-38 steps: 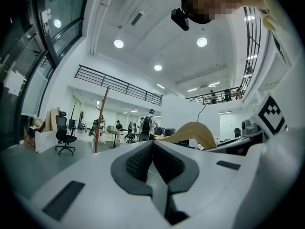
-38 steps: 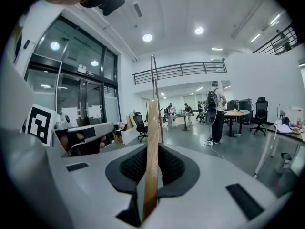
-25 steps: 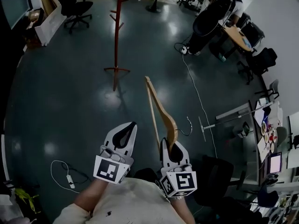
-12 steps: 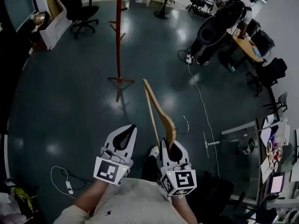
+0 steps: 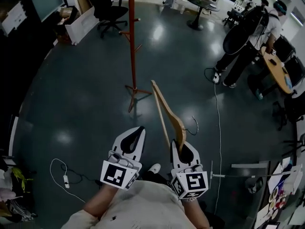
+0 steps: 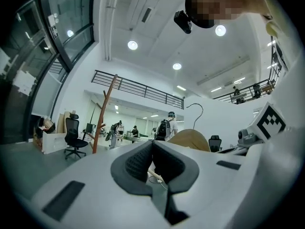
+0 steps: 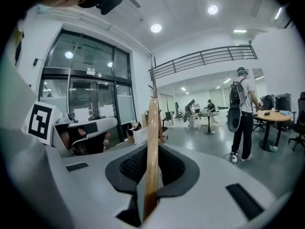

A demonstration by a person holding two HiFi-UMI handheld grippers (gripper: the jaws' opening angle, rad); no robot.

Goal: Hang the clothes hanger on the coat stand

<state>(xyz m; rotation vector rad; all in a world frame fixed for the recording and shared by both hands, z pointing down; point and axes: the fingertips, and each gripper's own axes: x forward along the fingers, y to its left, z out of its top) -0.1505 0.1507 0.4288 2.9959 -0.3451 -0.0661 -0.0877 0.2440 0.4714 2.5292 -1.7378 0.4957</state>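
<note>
Ok, right gripper (image 5: 183, 149): fingers clenched on one end of the wooden clothes hanger (image 5: 167, 111), lower centre of frame.
Hanger: runs up-left from the fingers, held in the air above the floor (image 5: 71, 104); wire hook (image 5: 194, 126) sticks out to the right.
Left gripper (image 5: 133, 136): fingers closed together, nothing between them, just left of the right one.
Coat stand (image 5: 132, 46): red, upright, upper centre of frame; hanger not touching it.

Glossy dark floor (image 5: 71, 99); office chair (image 5: 107, 9); round ceiling lights (image 6: 132, 45); glass wall (image 7: 90, 82).
</note>
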